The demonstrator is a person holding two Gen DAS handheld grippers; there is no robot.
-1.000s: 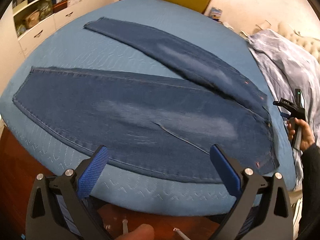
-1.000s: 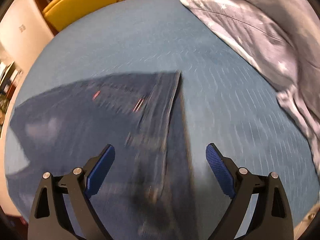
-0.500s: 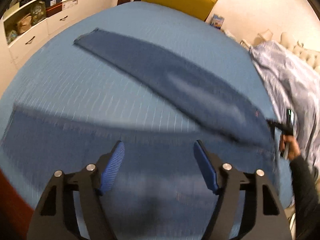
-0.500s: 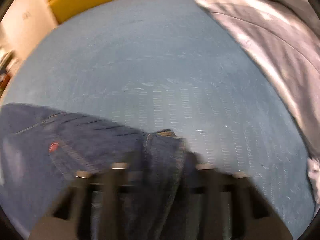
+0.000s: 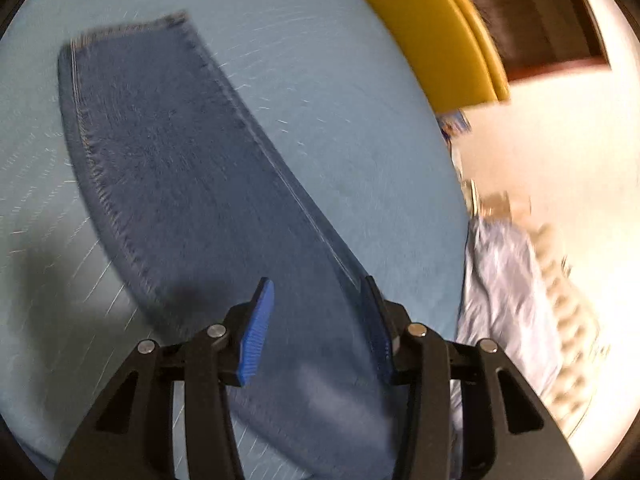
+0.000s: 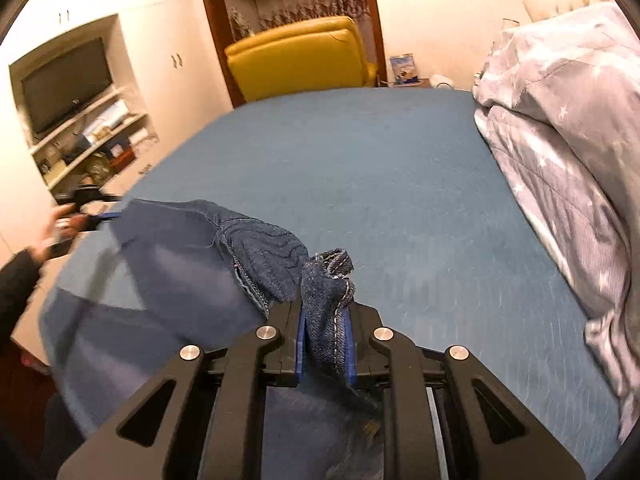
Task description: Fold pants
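The pants (image 6: 192,264) are spread on the blue bed (image 6: 380,168), with the waist corner bunched and clamped between the pads of the right tool (image 6: 325,338) near the bed's near edge. In the left wrist view, one leg (image 5: 168,152) runs lengthwise away from the left tool (image 5: 316,320), its hem toward the far edge. The left tool is held part-open above that leg, gripping nothing, its right finger over the seam. The leg lies nearer this tool, so it is judged the one to be grasped next.

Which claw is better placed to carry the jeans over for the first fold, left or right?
Right, probably. The right claw is clamped on a bunched denim edge of the jeans; the left claw is open, its fingers straddling a pant leg ungripped.
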